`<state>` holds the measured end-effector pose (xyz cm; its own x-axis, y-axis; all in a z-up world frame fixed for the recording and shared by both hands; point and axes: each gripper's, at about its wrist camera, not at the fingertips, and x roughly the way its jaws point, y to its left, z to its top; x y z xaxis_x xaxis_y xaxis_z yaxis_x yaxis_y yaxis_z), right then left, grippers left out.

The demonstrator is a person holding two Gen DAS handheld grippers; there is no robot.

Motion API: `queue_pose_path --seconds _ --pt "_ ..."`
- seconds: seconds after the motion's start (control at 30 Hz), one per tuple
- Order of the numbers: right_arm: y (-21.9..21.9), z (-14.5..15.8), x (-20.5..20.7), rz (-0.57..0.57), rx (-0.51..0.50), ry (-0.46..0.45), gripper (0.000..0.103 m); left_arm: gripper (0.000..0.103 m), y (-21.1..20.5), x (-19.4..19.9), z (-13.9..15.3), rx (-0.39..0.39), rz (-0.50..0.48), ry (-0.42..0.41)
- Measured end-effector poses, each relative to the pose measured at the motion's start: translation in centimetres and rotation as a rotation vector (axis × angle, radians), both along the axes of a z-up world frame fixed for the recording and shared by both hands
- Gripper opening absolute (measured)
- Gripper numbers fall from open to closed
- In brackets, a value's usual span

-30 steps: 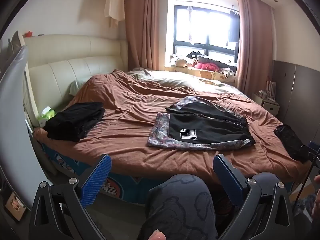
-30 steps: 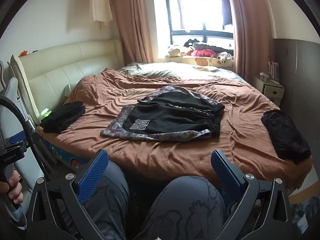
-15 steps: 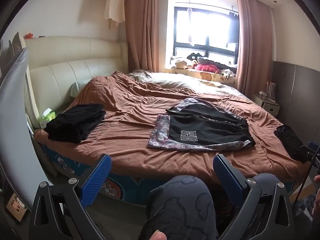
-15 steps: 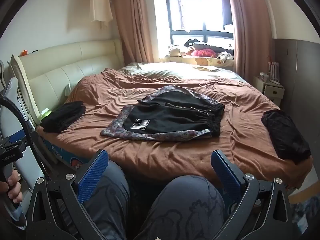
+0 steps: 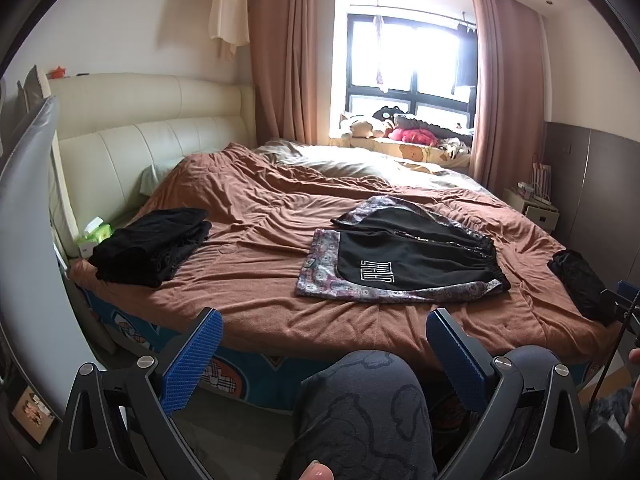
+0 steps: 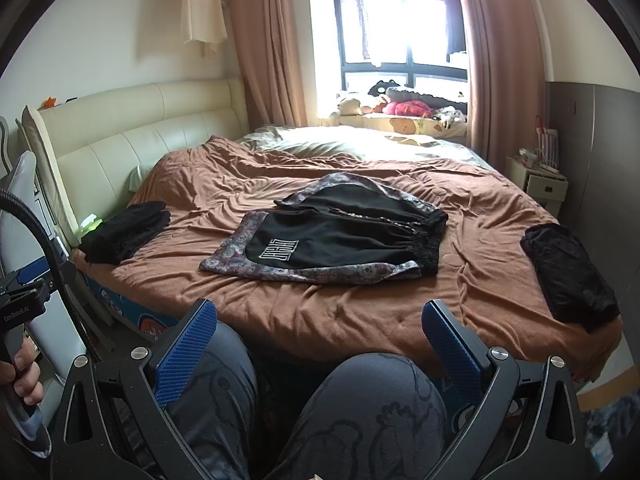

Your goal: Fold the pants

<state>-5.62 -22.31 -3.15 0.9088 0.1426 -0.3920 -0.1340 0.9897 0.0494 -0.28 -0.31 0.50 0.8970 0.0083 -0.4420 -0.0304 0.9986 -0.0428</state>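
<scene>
Black shorts with patterned side panels and a white logo [image 5: 400, 262] [image 6: 328, 236] lie spread flat in the middle of the brown bedspread [image 5: 260, 232] [image 6: 472, 208], waistband to the right. My left gripper [image 5: 324, 330] is open and held back from the bed's near edge, above a person's knee. My right gripper [image 6: 320, 318] is open too, over both knees, also short of the bed. Nothing sits between either pair of blue pads.
A folded black garment [image 5: 154, 244] [image 6: 124, 230] rests at the bed's left corner, beside a green tissue box [image 5: 94, 234]. Another dark folded piece [image 5: 580, 284] [image 6: 568, 272] lies at the right edge. A cream headboard [image 5: 140, 136] stands left; a nightstand [image 6: 538, 184] stands far right.
The left wrist view has tipped up very slightly. Neither gripper has moved otherwise, and the shorts lie as before.
</scene>
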Motion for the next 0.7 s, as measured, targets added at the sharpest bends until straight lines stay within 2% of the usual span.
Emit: queue_pose_path --seconds 0.7 --pt "0.33 0.09 -0.05 -0.003 -0.009 -0.004 0.103 0.103 0.31 -0.18 0.14 -0.003 -0.005 -0.003"
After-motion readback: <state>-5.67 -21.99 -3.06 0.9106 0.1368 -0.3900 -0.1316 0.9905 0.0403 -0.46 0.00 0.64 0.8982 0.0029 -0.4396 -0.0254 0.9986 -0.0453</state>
